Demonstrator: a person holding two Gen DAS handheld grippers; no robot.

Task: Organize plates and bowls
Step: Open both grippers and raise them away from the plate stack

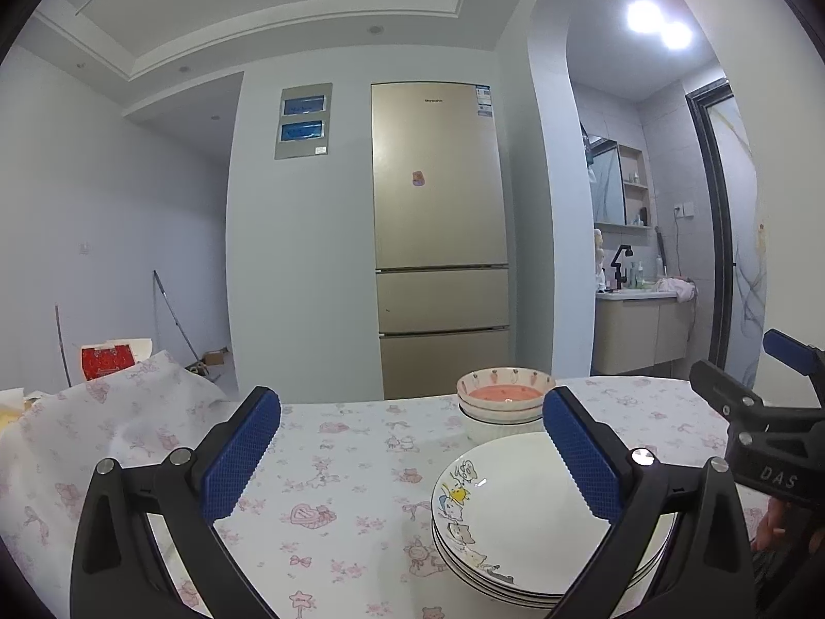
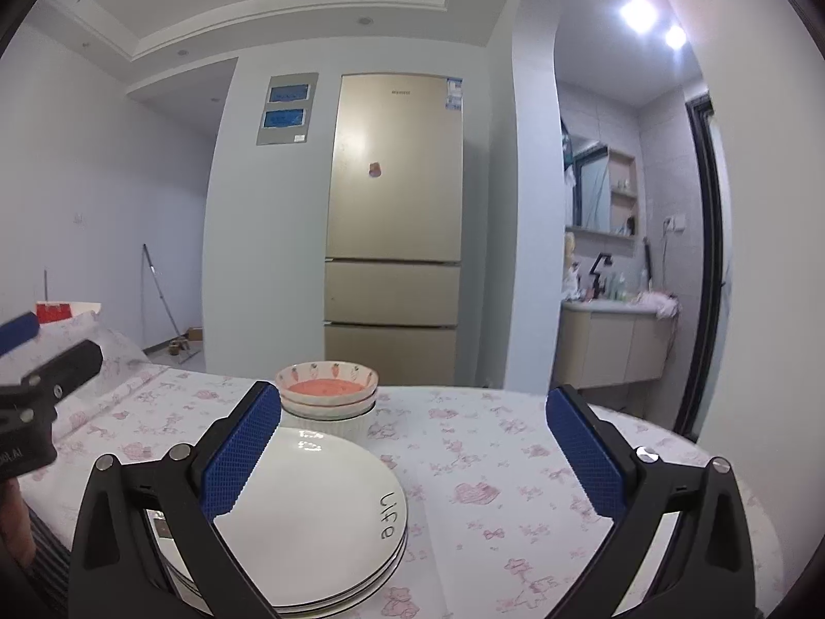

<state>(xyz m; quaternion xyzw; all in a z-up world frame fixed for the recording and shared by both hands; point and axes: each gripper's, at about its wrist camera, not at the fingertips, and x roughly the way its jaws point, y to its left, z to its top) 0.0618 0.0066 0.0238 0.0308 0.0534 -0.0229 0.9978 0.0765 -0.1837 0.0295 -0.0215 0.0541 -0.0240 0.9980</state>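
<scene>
— Where did things stand?

— Both my left gripper and right gripper hung spread, empty; plates stacked near me, bowls just behind.

— Risk?

— I judged a careless reach could topple the bowls.

Stacked bowls sit just behind, perhaps touching, the plate stack on the table
</scene>
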